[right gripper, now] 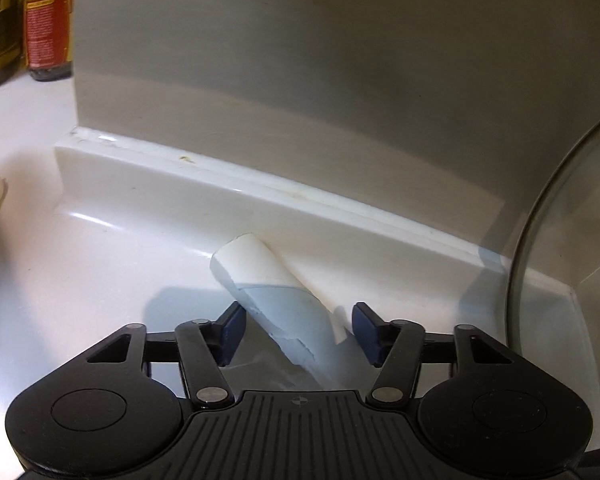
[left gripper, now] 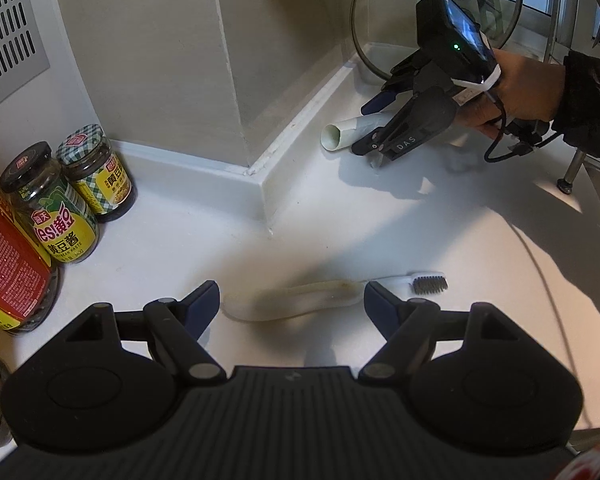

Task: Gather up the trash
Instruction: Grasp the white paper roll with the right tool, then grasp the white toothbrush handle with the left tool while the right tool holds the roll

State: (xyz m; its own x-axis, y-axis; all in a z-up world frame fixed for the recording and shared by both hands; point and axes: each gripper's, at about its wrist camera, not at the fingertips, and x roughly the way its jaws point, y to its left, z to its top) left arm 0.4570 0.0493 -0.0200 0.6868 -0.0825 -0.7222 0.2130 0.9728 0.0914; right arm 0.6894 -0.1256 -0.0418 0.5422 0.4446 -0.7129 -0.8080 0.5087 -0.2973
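Two tools over white tabletop [left gripper: 440, 220]: right tool [right gripper: 298, 332] straddling white tube [right gripper: 268, 284], pads apart from it; left tool [left gripper: 292, 300] spread wide above toothbrush [left gripper: 416, 282].

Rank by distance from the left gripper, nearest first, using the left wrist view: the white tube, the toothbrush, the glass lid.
From the left gripper:
1. Toothbrush, just ahead by its right finger.
2. White tube, farther up the counter, between the right gripper's fingers.
3. Glass lid, leaning in the far corner.
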